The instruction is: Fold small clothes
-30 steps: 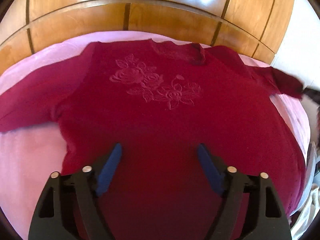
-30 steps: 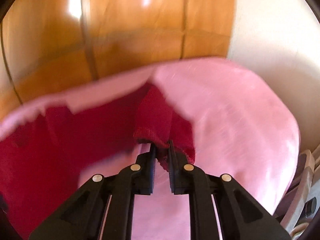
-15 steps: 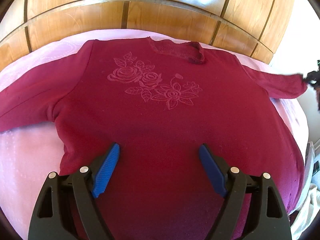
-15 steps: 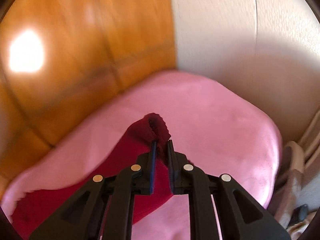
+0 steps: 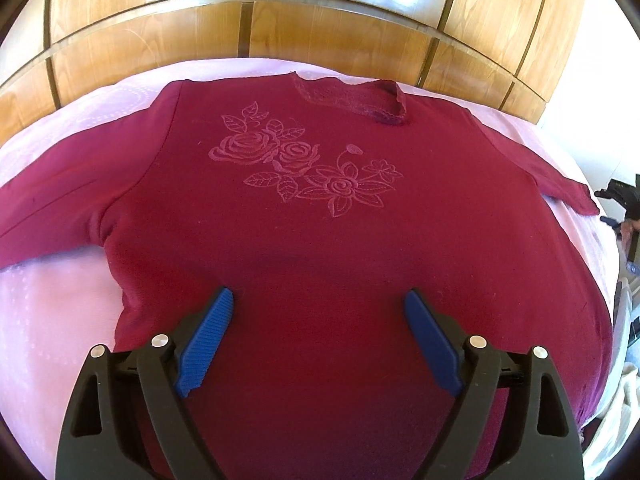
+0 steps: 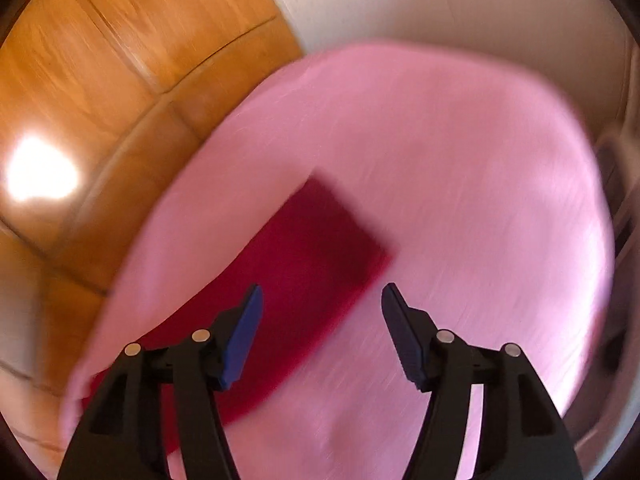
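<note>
Left sleeve [image 5: 24,220] of sweater cut off at frame edge, right wrist view motion-blurred, sleeve end [image 6: 320,240] smeared

Deep crimson sweater [image 5: 304,248], plain knit, with tone-on-tone embroidery of roses and leaves [image 5: 304,168] across the chest, slightly paler than the cloth around it. Same crimson on the sleeve [image 6: 304,264] seen from the right wrist. Pale pink bedsheet [image 5: 44,320] underneath, faintly dotted with stitched rows. Honey-orange wooden headboard [image 5: 320,20] behind, streaked with grain and split by dark lines into panels. Off-white wall [image 6: 460,4]. Black left gripper [image 5: 319,307] and black right gripper [image 6: 322,299], both with ribbed blue pads.
</note>
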Demonstrator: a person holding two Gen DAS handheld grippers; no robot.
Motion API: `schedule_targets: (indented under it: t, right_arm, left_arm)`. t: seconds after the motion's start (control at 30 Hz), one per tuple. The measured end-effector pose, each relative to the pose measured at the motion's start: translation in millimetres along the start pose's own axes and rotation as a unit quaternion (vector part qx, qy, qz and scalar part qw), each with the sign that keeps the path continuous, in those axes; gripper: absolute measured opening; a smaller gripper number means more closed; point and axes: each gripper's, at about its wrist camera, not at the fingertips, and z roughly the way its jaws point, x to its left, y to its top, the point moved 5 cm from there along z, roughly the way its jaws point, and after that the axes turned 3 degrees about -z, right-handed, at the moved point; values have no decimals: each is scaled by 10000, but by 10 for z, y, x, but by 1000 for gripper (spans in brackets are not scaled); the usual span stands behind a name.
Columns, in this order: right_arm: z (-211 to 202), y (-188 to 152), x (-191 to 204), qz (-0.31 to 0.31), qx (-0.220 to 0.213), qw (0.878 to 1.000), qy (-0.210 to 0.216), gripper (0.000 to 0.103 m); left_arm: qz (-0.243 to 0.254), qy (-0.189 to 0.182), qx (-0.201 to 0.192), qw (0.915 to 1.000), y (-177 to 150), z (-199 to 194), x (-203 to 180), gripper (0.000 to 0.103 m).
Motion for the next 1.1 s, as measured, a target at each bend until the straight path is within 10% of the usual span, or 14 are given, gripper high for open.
schedule_targets:
  t: [0.17, 0.23, 0.3, 0.57, 0.73, 0.93, 1.1]
  right_arm:
    - [262, -101, 106, 200, 62, 9997, 107, 53]
    - [369, -21, 191, 62, 158, 9998, -81, 10]
    - [368, 70, 257, -137, 74, 9996, -227, 5]
    - [465, 42, 255, -741, 14, 9928, -944, 9]
    - [188, -46, 474, -1013, -166, 9889, -1075, 68]
    - [-226, -791, 1138, -2101, 239, 9774, 29, 63]
    - [-322, -1826, 1657, -2917, 1265, 9422, 1061, 40]
  left_arm:
    - [8, 17, 1, 10000, -3, -1, -3, 87]
    - [6, 19, -1, 10000, -2, -1, -2, 87]
    - [10, 20, 0, 10000, 0, -1, 0, 87]
    - [22, -15, -6, 10000, 13, 19, 10, 88]
    - [-144, -16, 9, 9999, 26, -93, 32, 88]
    - [-822, 106, -274, 9962, -60, -560, 332, 88]
    - [-1167, 252, -323, 9923, -304, -869, 620, 81]
